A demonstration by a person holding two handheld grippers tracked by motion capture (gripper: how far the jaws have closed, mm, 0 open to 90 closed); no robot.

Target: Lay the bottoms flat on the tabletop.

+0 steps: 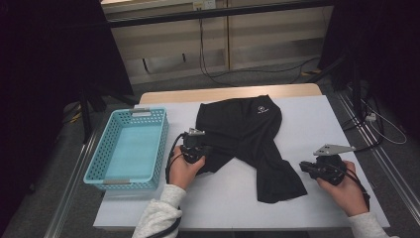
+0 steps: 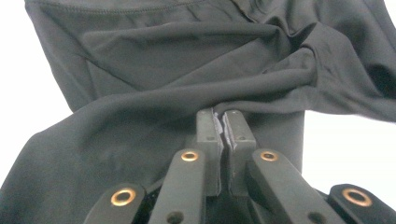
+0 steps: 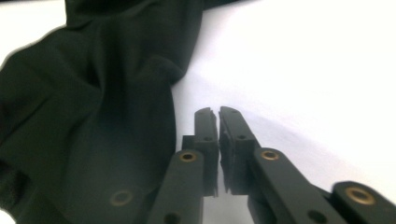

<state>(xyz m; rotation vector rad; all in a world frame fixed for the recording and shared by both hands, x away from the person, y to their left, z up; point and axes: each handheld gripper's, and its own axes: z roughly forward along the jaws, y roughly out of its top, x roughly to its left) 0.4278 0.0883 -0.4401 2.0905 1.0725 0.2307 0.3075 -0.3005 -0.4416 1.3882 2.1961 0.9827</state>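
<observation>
A black garment (image 1: 242, 129) lies crumpled on the white table (image 1: 322, 119), with one long part trailing toward the front right. At its left edge my left gripper (image 1: 207, 150) is shut, pinching a fold. In the left gripper view the fabric (image 2: 163, 70) bunches into creases that run to the closed tips (image 2: 219, 114). My right gripper (image 1: 303, 166) rests low over bare table just right of the garment's trailing end, pointing at it. Its jaws (image 3: 215, 112) stand together with nothing between them, and the dark cloth (image 3: 84, 116) lies to their left.
A light blue mesh basket (image 1: 99, 168) stands empty at the table's left side. Bare white table stretches along the front edge and to the right of the garment. Beyond the far edge are cables on the floor and dark curtains.
</observation>
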